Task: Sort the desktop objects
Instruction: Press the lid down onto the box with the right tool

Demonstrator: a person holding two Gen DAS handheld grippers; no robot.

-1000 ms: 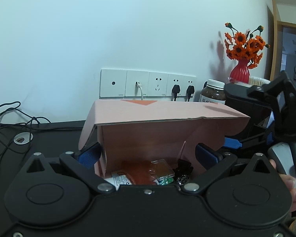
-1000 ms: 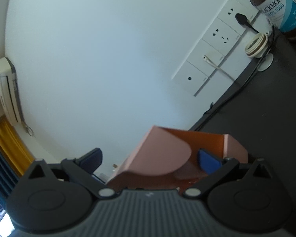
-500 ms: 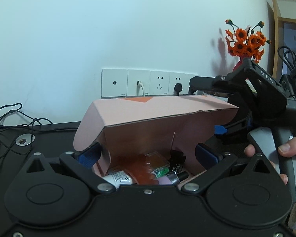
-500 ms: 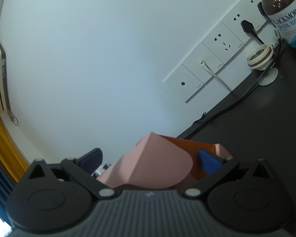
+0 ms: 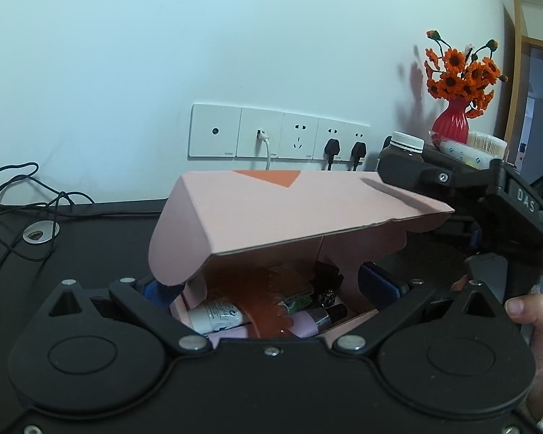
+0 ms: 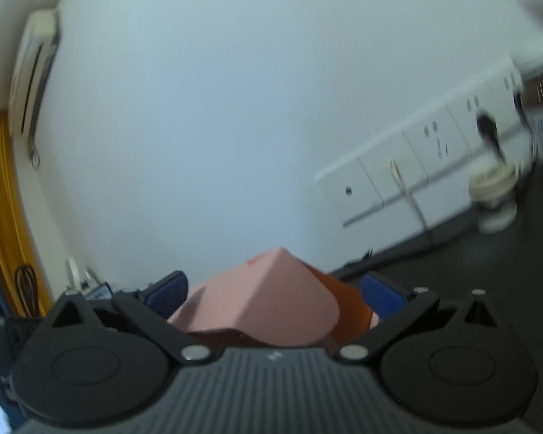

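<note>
Nearest in the left wrist view, the left gripper (image 5: 268,285) has its blue fingers (image 5: 376,282) spread wide, one on each side of the front of a pink box (image 5: 271,217) without pressing it; it holds nothing. The box stands on the black desk (image 5: 101,228), and its opening faces the camera. Its long side runs left to right, parallel to the wall. The lid (image 5: 289,206) is half lowered and slopes down toward the front-left corner, with an orange triangle at its back edge.

Inside, near the front, a white tube (image 5: 215,318) lies on its side with its length left to right, and a lilac bottle with a dark cap (image 5: 320,316) lies beside it, cap to the right. Between them is an orange translucent piece (image 5: 260,296); behind are a small green packet and some dark items, too small to name.

To the right, a hand (image 5: 535,325) holds the right gripper (image 5: 449,184), which reaches over the lid's right corner. In the blurred right wrist view the pink lid lies between its spread blue fingers (image 6: 383,294), which do not clamp it.

Farther back stand a brown bottle (image 5: 403,148), a red vase of orange flowers (image 5: 452,123), and wall sockets (image 5: 278,132).
</note>
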